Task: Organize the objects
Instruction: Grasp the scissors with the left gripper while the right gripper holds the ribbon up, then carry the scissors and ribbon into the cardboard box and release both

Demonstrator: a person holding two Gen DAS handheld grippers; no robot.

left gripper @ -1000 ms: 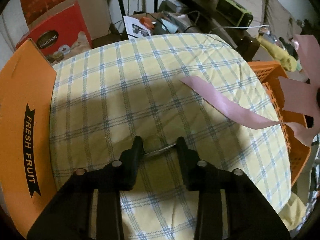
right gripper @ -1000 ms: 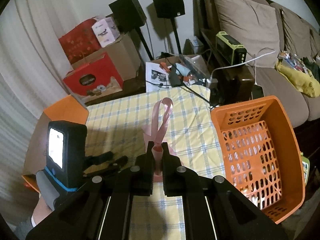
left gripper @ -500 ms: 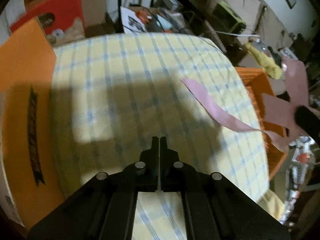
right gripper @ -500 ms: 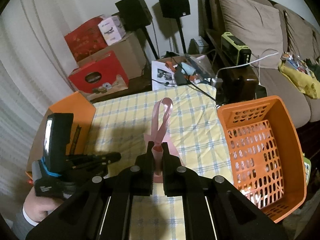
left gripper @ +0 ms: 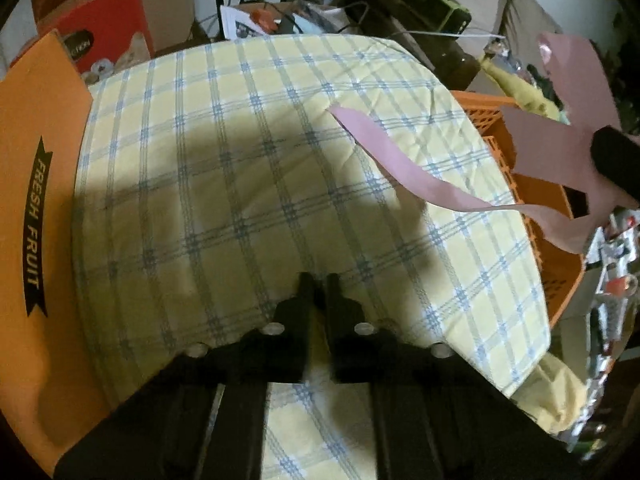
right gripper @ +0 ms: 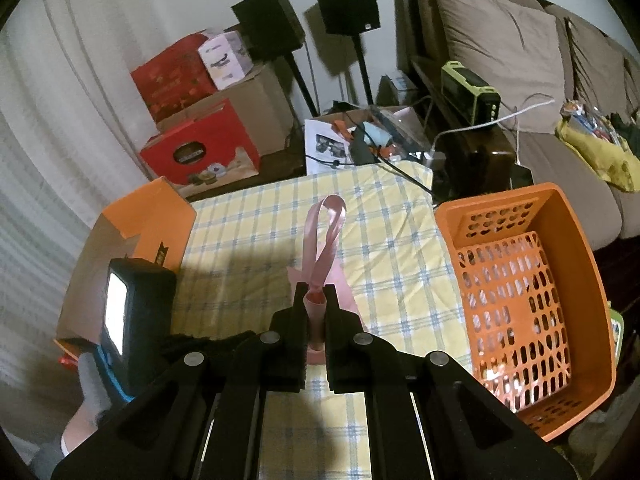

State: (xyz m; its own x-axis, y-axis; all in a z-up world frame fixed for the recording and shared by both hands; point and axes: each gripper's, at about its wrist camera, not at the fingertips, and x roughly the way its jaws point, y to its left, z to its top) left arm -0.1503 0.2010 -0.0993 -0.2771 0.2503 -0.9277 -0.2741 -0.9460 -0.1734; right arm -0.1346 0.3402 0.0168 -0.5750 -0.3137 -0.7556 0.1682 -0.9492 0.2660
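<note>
- one item is in hand: the right gripper (right gripper: pixel 316 300) is clamped tight on the pink gift bag (right gripper: pixel 320 280), its ribbon handle (right gripper: pixel 325 236) looping up above the checked tablecloth (right gripper: pixel 256 240).
- from the left wrist view, the bag (left gripper: pixel 560 152) hangs just left of the orange basket (left gripper: pixel 532 200), not yet over it.
- the left gripper (left gripper: pixel 318 284) is fully closed with nothing visible between its fingers, poised over bare cloth (left gripper: pixel 224 184).
- the basket (right gripper: pixel 576 240) looks empty apart from something faint seen through its slotted floor; judging by that, sorting has barely begun and the bag's drop is still to come.
- left of the basket, beyond the cloth, stands an orange fruit box (left gripper: pixel 36 184).
- behind the basket sit a brown sofa (right gripper: pixel 500 48), two black speakers (right gripper: pixel 268 20) on stands, red cartons (right gripper: pixel 200 152) and a tangle of cables.
</note>
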